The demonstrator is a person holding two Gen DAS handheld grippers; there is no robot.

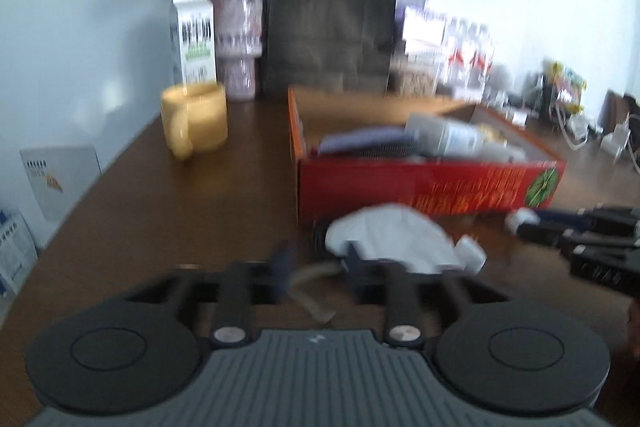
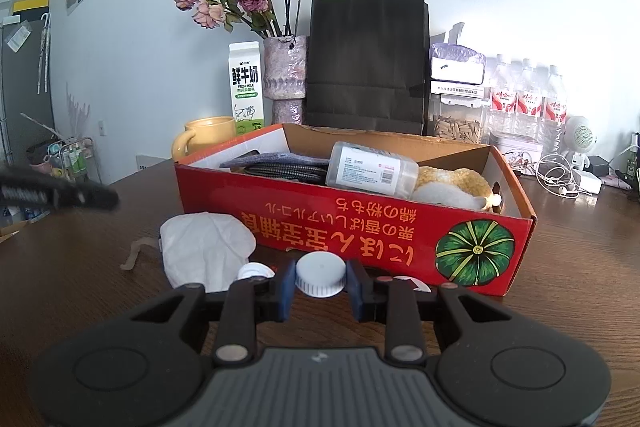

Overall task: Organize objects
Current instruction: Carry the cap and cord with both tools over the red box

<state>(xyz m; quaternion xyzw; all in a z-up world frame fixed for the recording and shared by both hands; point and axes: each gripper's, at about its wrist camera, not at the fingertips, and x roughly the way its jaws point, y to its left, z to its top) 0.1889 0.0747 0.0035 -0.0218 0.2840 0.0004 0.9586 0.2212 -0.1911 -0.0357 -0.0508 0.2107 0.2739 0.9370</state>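
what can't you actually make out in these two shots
- Left wrist view: motion blur smears the print on the red box and milk carton.
- Right wrist view: the box's front wall hides whatever lies under the bottle.
- Right wrist view: the left claw is blurred and cut off by the edge.

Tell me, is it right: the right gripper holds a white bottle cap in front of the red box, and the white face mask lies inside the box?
Not quite. The right gripper does hold the white bottle cap in front of the red box, but the white face mask lies on the table outside the box, as the right wrist view shows.
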